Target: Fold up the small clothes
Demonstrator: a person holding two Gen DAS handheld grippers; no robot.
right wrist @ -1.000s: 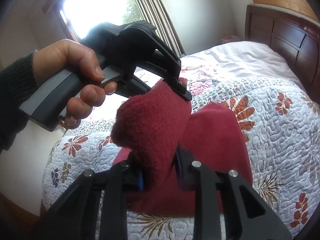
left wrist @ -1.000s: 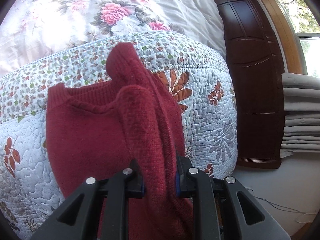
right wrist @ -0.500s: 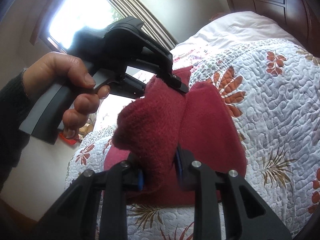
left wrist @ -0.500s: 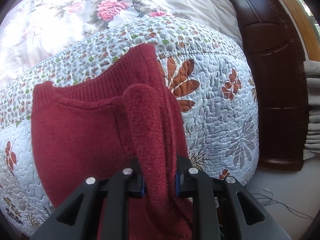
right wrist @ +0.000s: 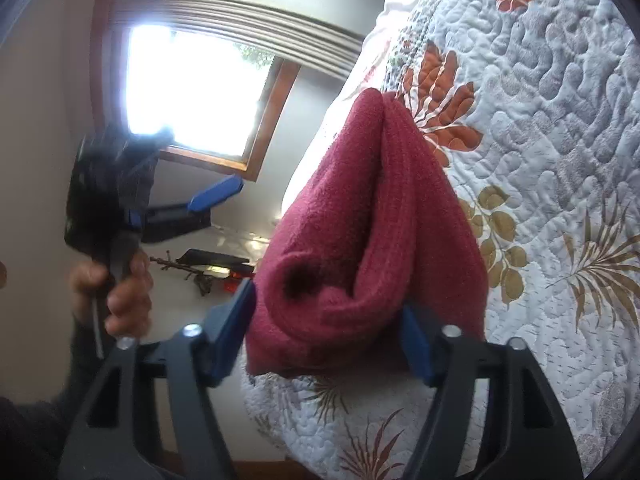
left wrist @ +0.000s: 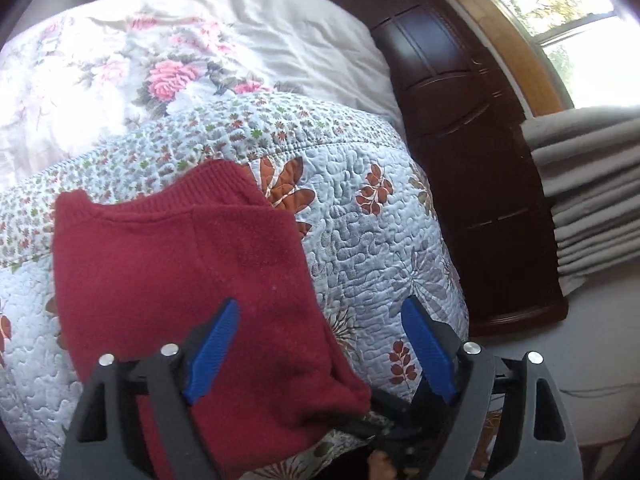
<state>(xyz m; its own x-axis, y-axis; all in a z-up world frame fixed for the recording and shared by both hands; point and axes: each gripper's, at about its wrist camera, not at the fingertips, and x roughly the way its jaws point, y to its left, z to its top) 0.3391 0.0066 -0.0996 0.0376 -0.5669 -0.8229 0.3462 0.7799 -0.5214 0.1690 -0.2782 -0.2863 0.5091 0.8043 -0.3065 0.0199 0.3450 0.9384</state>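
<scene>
We see a dark red knitted garment lying on the quilted bedspread with leaf prints, in the lower left and centre of the left wrist frame. Its ribbed edge runs across the upper part of the cloth, and the garment looks folded, with one layer over another.

The left gripper stands at the bottom of this frame with its jaws spread wide. Its blue pads are far from each other, and they hold nothing; the left pad is over the red cloth and the right one is over the bedspread. At the bottom centre a dark part of the other tool and a bit of a finger show under the cloth edge.

In the right wrist frame, the right gripper is at the bottom centre. Its jaws are partly spread, and a thick rolled fold of the same garment sits between them. The blue pads are against the sides of the fold, but we cannot tell if they really press it. The cloth rises from the jaws to a point in the upper centre, beside the bedspread on the right of the frame.

At the left of this frame a hand grips the handle of the left gripper, which looks blurred, in front of a bright window.

In the left wrist frame a dark wooden headboard and grey curtains are on the right.
</scene>
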